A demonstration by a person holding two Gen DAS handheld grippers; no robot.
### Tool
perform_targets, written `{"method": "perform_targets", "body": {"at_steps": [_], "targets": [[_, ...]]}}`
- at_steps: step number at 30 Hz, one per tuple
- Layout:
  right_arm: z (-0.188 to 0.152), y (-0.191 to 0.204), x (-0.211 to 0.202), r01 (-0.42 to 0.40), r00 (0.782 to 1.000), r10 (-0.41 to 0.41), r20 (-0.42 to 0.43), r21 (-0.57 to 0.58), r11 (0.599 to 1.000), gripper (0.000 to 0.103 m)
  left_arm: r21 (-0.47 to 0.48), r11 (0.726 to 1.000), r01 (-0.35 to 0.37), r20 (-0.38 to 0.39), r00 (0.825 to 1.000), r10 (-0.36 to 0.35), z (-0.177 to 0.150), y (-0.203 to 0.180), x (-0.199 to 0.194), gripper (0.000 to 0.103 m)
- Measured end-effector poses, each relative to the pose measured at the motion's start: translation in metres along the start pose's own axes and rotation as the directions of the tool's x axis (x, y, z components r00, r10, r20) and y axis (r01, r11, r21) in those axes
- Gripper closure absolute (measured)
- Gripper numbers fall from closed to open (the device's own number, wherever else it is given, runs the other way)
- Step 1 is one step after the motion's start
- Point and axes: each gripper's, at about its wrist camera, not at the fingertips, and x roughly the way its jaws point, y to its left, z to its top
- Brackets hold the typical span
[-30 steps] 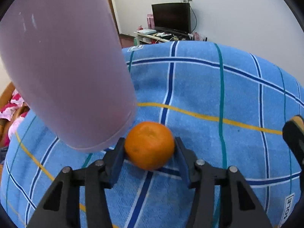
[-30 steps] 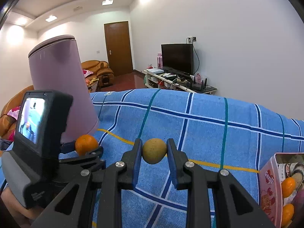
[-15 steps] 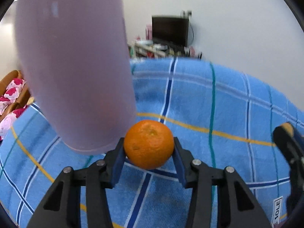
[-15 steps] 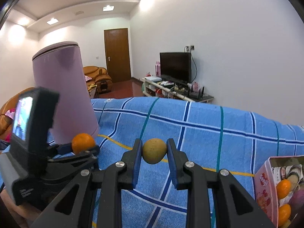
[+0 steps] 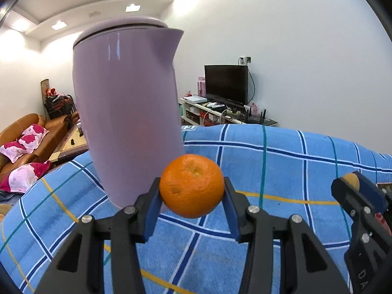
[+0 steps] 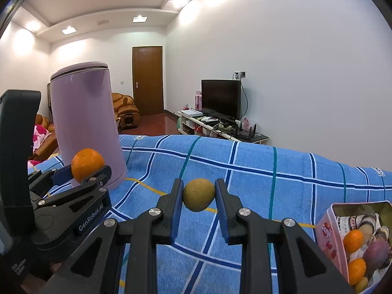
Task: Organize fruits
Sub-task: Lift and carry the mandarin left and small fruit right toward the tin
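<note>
Your left gripper clamps the orange, your right gripper pinches the small yellow-green fruit. Carry both level to the pink tin, clearing its rim before you let go.

Recessed ceiling lights brighten the room evenly, blooming into white glare on the walls. Both fisheye views bend at dark-vignetted edges. The purple jug shows streak reflections; focus is sharp.
</note>
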Motion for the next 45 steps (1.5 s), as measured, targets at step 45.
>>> {"method": "perform_targets", "body": {"at_steps": [45], "targets": [[-0.017, -0.010, -0.044, 0.053, 0.999, -0.053, 0.009, 0.023, 0.998, 0.075, -0.019, 1.000, 0.009, 0.036, 0.999, -0.008, -0.025, -0.021, -0.033, 0.054]]}}
